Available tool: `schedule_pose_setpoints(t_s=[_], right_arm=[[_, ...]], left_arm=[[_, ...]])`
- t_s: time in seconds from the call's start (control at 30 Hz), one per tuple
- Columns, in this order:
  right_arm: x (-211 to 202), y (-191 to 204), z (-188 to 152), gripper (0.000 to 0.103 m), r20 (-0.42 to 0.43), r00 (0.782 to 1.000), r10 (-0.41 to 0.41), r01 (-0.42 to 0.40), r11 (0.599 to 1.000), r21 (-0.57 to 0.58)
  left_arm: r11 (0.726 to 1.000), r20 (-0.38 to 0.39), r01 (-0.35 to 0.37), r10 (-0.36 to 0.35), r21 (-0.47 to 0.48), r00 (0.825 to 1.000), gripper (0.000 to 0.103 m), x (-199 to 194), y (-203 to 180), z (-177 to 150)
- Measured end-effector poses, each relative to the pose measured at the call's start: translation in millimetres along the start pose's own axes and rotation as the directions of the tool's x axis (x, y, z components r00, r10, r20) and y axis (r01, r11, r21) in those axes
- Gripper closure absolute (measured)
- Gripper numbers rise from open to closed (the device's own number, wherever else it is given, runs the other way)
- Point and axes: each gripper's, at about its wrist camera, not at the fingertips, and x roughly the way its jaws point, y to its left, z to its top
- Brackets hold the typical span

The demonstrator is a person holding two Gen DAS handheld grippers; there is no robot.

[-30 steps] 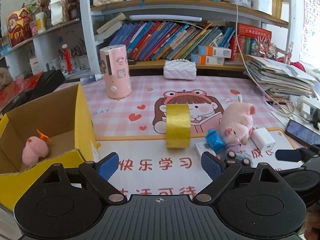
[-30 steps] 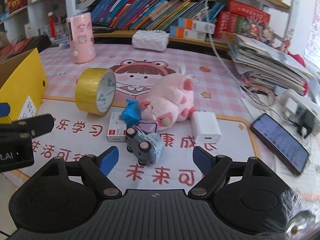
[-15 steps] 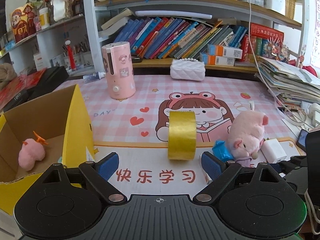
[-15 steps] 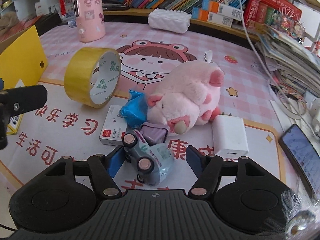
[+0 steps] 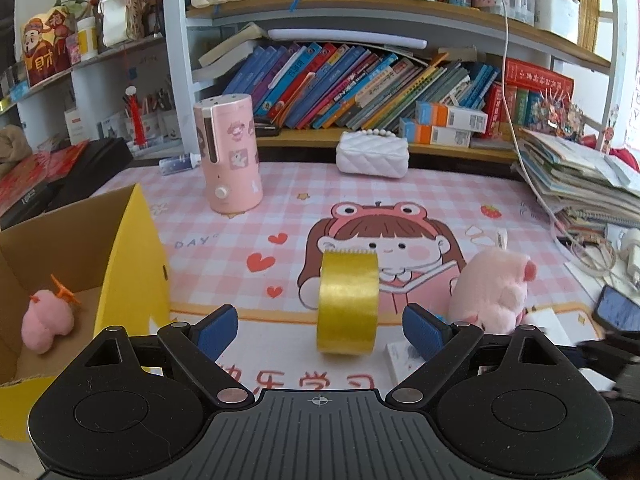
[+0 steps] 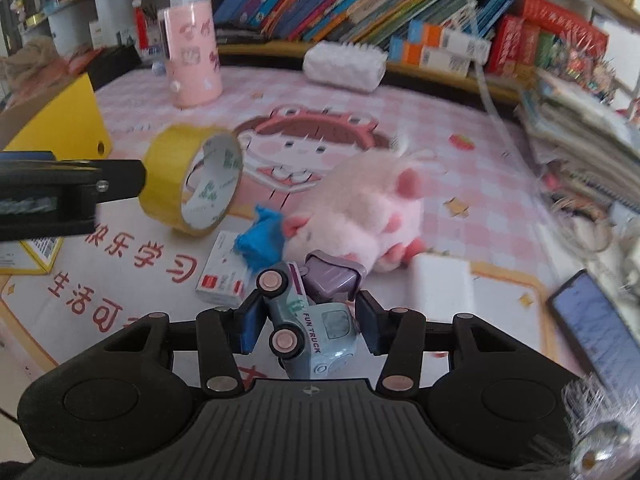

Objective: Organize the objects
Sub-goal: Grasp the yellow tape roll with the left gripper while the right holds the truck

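The toy truck [image 6: 310,320] lies on its side on the surface [image 6: 120,276], wheels toward the left of the right wrist view, a purple part tipped open at its far end; it sits between the fingers [image 6: 252,322] of the right gripper [image 6: 310,326], whose jaws have just been closing; the left finger touches the truck's wheels, and whether the right finger has met the cab I cannot tell, so a firm grip is not certain; this gripper points steeply down at the surface. Just beyond the truck lie a small white box [image 6: 220,280], a blue wrapper [image 6: 256,240] and a pink plush [image 6: 360,216] on its side; a white charger [image 6: 440,284] sits to the plush's right, a phone [image 6: 596,328] farther right. The tape roll [image 5: 348,304] stands on edge, left of the plush. The left gripper [image 5: 320,330] is angled down toward the roll, its fingers [image 5: 218,330] wide apart and holding nothing; the roll stands just ahead of the gap between them. At the far left an open yellow box [image 5: 132,264] holds a small pink toy [image 5: 46,320]; a pink canister [image 5: 230,156] stands upright at the back, before the bookshelf [image 5: 360,12].
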Motion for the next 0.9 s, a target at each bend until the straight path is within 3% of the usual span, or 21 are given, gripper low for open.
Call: schedule_pose_setpoints(t_s=[0.3, 0.9], right_arm=[[-33, -20, 0, 0.057, 0.101, 0.992, -0.069, 0.065, 0.997, 0.040], [-33, -32, -1, 0.057, 0.102, 0.992, -0.074, 0.068, 0.996, 0.062]], left_arm=[[1.000, 0.014, 0.005, -0.004, -0.022, 1.000, 0.012, 12, -8, 11], [1.000, 0.001, -0.018, 0.018, 0.001, 1.000, 0.013, 45, -13, 19]])
